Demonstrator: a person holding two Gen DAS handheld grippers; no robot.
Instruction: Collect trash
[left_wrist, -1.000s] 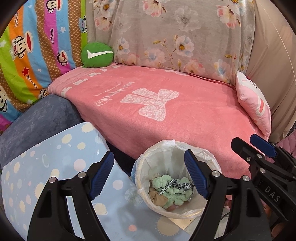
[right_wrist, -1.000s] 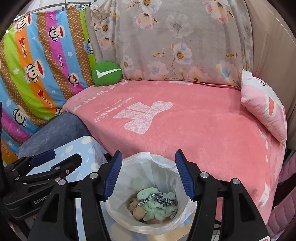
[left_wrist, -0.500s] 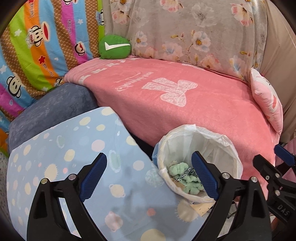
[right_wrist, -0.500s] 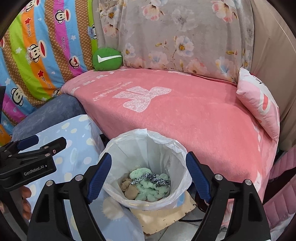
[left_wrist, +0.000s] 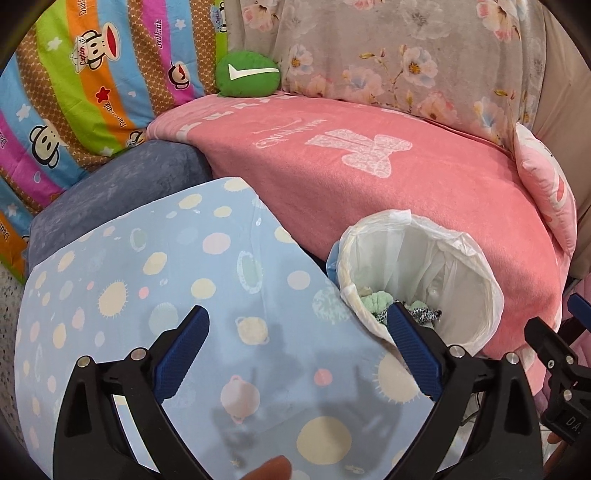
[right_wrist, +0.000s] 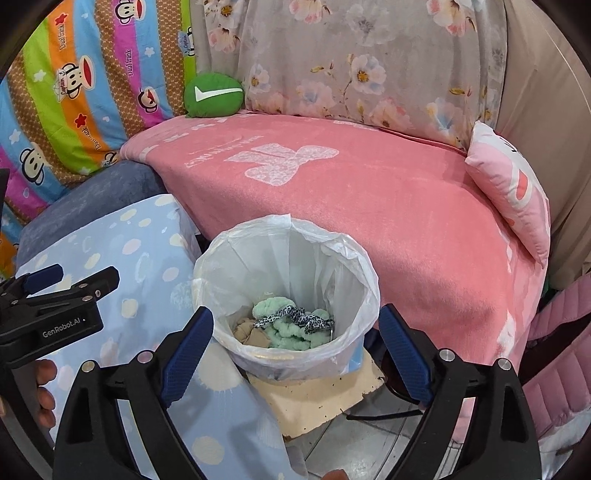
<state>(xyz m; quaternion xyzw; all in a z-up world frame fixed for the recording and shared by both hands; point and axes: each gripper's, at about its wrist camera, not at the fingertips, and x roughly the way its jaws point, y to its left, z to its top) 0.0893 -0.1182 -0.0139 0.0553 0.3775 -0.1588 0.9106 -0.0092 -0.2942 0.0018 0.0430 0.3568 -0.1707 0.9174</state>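
Trash sits at the bottom of a round bin lined with a white plastic bag (right_wrist: 286, 291): a fluffy mint-green fabric clump (right_wrist: 291, 330) with a leopard-print strip (right_wrist: 295, 317) lying across it and a tan crumpled piece (right_wrist: 251, 334) beside it. The bin stands between a pink blanket-covered sofa seat (right_wrist: 369, 199) and a pale blue dotted cloth (left_wrist: 166, 295). The right gripper (right_wrist: 295, 358) hovers before the bin, fingers spread and empty; the left gripper (left_wrist: 299, 354) is likewise spread above the cloth.
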